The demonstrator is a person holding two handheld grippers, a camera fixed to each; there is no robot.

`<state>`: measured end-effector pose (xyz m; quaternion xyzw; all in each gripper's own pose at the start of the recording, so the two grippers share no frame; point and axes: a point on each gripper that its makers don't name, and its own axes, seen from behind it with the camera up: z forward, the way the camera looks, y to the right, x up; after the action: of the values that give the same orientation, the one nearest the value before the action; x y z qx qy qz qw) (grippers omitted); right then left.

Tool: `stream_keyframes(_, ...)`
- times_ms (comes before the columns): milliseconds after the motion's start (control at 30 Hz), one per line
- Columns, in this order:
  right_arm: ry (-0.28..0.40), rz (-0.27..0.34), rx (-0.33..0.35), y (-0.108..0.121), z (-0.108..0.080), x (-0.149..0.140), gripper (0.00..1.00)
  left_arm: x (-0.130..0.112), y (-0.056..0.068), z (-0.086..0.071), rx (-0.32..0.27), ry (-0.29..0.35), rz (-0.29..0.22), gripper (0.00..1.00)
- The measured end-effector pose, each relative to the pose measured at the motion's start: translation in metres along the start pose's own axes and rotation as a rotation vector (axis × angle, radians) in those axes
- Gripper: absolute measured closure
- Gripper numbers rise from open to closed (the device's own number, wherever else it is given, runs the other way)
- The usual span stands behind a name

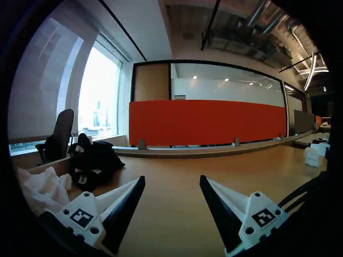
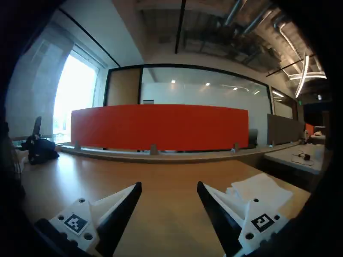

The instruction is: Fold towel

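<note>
A crumpled white towel lies on the wooden table at the far left of the left gripper view, beside my left gripper's left finger. My left gripper is open, low over the table, with nothing between its fingers. In the right gripper view, a folded white towel rests near the table's right edge, just behind the right finger. My right gripper is also open and holds nothing, hovering over the bare wood.
A black bundle of cloth sits on the table left of centre, also seen far left as the black bundle. A red divider panel runs along the table's far edge. A stack of white cloth lies far right. An office chair stands by the window.
</note>
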<state>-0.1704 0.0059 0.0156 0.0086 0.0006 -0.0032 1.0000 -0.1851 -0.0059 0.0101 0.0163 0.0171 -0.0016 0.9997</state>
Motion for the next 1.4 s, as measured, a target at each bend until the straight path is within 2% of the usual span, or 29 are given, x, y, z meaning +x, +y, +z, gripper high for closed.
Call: stream_keyframes(1400,0.011,0.009,0.009,-0.0005,-0.0036,-0.0011,0.00,0.0001,-0.0006,0.0001,0.000,0.000,0.000,0.06)
